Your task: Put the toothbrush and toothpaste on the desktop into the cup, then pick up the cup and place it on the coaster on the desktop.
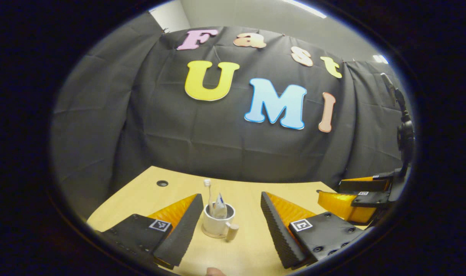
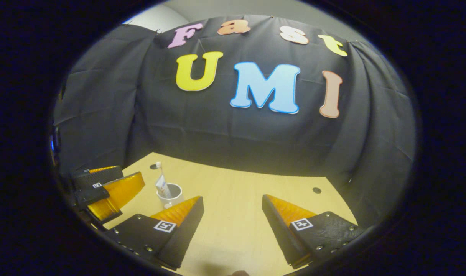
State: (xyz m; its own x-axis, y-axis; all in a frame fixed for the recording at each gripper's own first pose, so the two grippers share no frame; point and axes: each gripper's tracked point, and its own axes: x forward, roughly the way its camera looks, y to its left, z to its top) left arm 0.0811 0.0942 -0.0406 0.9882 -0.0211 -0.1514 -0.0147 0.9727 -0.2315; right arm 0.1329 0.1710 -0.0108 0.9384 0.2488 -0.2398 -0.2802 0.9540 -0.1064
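A white cup [image 1: 216, 223] with a wooden handle [image 1: 232, 231] stands upright on the wooden desktop [image 1: 248, 245], with a pale round coaster [image 1: 209, 233] showing under its base. A toothbrush [image 1: 207, 191] and a toothpaste tube [image 1: 220, 207] stick up out of it. My left gripper [image 1: 231, 226] is open, and the cup stands between its fingertips without touching them. In the right gripper view the cup [image 2: 171, 195], the toothpaste [image 2: 162, 186] and the toothbrush [image 2: 158, 167] sit at the left, beyond the left fingertip of my open right gripper [image 2: 233, 222], which holds nothing.
The right gripper [image 1: 332, 191] hovers at the desk's right edge. The left gripper [image 2: 132, 173] shows left of the cup. Small round holes [image 1: 162, 183] [image 2: 316, 190] mark the desktop near the back. Black cloth closes the desk behind and at both sides.
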